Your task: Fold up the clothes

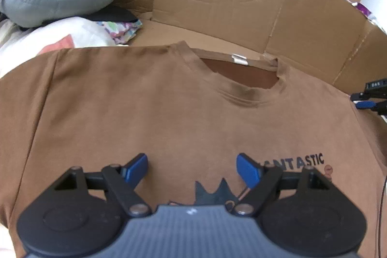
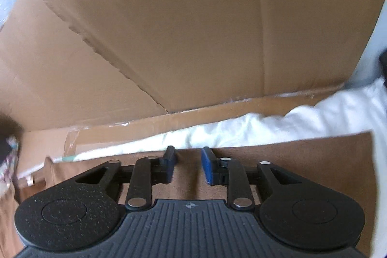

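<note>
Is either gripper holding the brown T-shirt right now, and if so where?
No. The left gripper hangs open above the T-shirt chest; the right gripper is open over its sleeve edge, gripping nothing.

My left gripper (image 1: 192,172) is black, with a ribbed grey housing at six o'clock flanked by two round black discs. Silver rivets pin my angled linkage arms, which end in blue pads (image 1: 248,172). My right gripper (image 2: 187,166) is built the same, its black discs finely speckled.
</note>
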`<state>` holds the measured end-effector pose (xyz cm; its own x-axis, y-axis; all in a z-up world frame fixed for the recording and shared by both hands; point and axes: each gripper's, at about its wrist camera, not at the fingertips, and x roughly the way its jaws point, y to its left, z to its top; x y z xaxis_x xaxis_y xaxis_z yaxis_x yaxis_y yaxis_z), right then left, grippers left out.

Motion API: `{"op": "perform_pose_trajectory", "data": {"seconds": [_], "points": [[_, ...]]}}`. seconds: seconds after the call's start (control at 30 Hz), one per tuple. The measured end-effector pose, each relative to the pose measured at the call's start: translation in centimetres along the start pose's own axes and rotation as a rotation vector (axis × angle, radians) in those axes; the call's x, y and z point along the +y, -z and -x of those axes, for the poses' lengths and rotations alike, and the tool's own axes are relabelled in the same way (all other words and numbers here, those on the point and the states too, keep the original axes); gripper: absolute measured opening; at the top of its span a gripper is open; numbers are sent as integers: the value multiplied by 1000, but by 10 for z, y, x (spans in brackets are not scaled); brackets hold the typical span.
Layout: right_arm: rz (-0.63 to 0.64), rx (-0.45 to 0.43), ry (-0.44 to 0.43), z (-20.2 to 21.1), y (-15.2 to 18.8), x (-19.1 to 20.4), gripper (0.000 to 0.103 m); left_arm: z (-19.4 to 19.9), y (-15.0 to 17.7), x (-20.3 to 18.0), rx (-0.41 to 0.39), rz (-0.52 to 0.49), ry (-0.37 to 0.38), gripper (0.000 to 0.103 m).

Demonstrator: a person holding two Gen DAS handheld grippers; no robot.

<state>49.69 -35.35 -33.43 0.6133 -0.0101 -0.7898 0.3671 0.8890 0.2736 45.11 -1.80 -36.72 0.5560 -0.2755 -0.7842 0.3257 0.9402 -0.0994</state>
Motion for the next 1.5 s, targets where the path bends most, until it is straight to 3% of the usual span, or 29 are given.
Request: {"op": "perform_pose_trajectory", "data": {"seconds": [0.03, 0.1, 0.23, 0.43, 0.73, 0.87, 1.17, 1.33, 1.5], "points": [[24, -7, -4, 6, 3, -1, 48, 0, -1, -2, 1, -4, 1, 83], [40, -26, -28, 22, 9, -7, 51, 0, -3, -7, 3, -4, 6, 83], [4, -29, -73, 48, 21, -27, 51, 0, -5, -26, 3, -17, 32, 83], [-28, -40, -66, 82, 38, -52, 51, 1, -4, -59, 5, -54, 72, 84], [52, -66, -112, 133, 68, -55, 51, 7, 11, -112, 36, -118, 134, 84], [69, -78, -113, 144, 77, -62, 51, 8, 8, -137, 34, -194, 165, 84], [80, -94, -135, 170, 90, -76, 51, 30, -17, -185, -12, -241, 204, 84], [41, -104, -122, 182, 98, -90, 51, 38, -18, -204, -13, -266, 233, 85], [19, -95, -163, 190, 108, -101, 51, 37, -13, -220, 1, -297, 254, 85]]}}
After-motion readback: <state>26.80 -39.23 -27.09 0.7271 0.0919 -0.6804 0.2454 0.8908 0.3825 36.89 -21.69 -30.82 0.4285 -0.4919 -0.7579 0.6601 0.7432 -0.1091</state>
